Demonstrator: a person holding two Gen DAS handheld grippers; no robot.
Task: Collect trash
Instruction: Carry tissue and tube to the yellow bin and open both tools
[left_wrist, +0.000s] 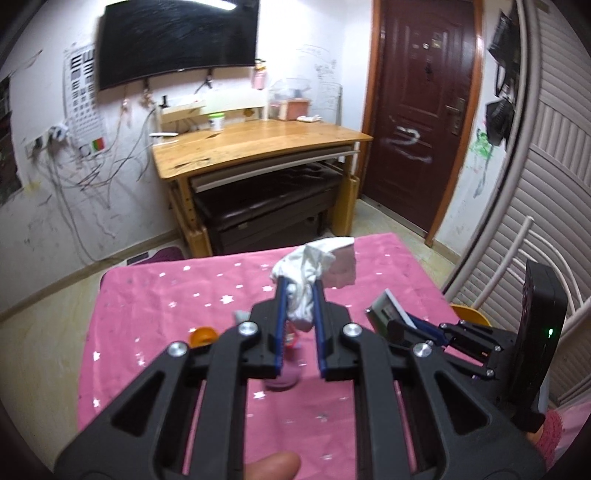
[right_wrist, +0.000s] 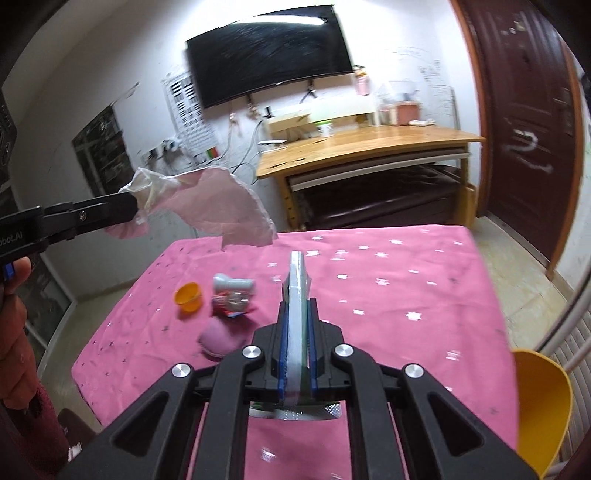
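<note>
We can't read the blurred wrapper (right_wrist: 231, 304) print, the yellow bin (right_wrist: 543, 402) is cut by the right wrist frame edge, and the flat packet's (right_wrist: 297, 325) lower end hides behind jaws.

Tablecloth (right_wrist: 406, 295) open right; orange cup (right_wrist: 188, 297) crowds left.

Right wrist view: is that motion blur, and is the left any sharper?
Right wrist view: the small trash on the pink cloth is smeared and the door bows from fisheye. Left wrist view: no sharper; the tissue in the left tool is soft, and the TV carries lamp glare.
</note>
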